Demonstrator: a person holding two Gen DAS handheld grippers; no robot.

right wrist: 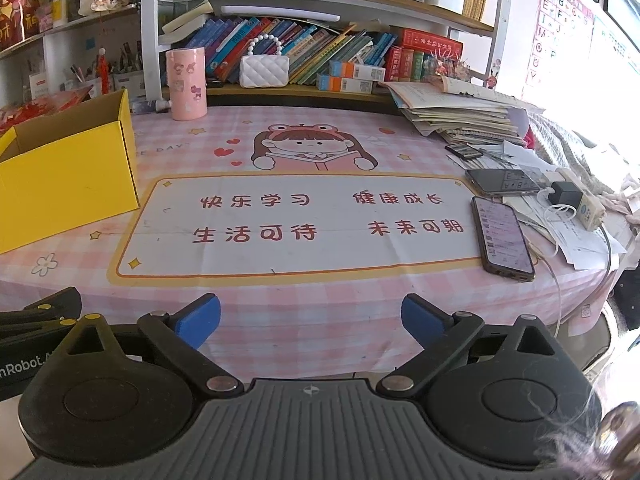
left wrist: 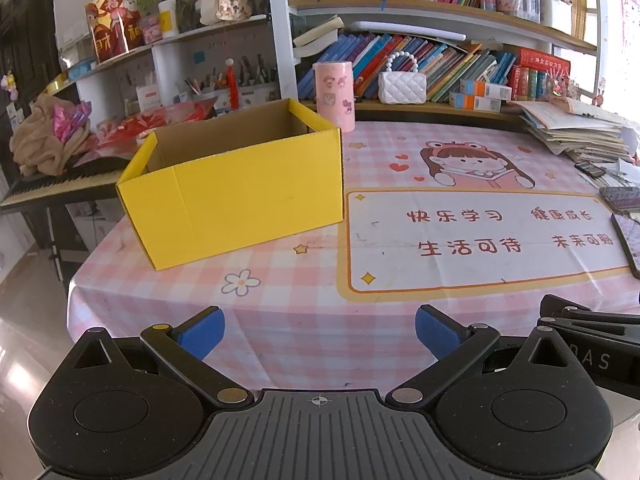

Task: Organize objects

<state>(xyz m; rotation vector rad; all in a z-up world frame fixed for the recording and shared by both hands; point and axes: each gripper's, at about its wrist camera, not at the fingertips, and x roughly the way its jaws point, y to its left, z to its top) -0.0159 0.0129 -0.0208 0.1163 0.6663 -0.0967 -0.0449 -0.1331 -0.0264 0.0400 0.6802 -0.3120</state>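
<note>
An open yellow cardboard box (left wrist: 236, 196) stands on the left of the pink checked table; it also shows at the left edge of the right wrist view (right wrist: 68, 176). A pink cylindrical container (left wrist: 334, 94) with stickers stands upright behind the box, also in the right wrist view (right wrist: 187, 84). My left gripper (left wrist: 320, 334) is open and empty near the table's front edge. My right gripper (right wrist: 311, 320) is open and empty beside it to the right.
A phone (right wrist: 502, 238) lies at the table's right side, with a second phone (right wrist: 500, 181), a charger (right wrist: 566, 194) and a pile of books (right wrist: 456, 112) beyond. A white quilted bag (right wrist: 264, 70) and books fill the shelf behind.
</note>
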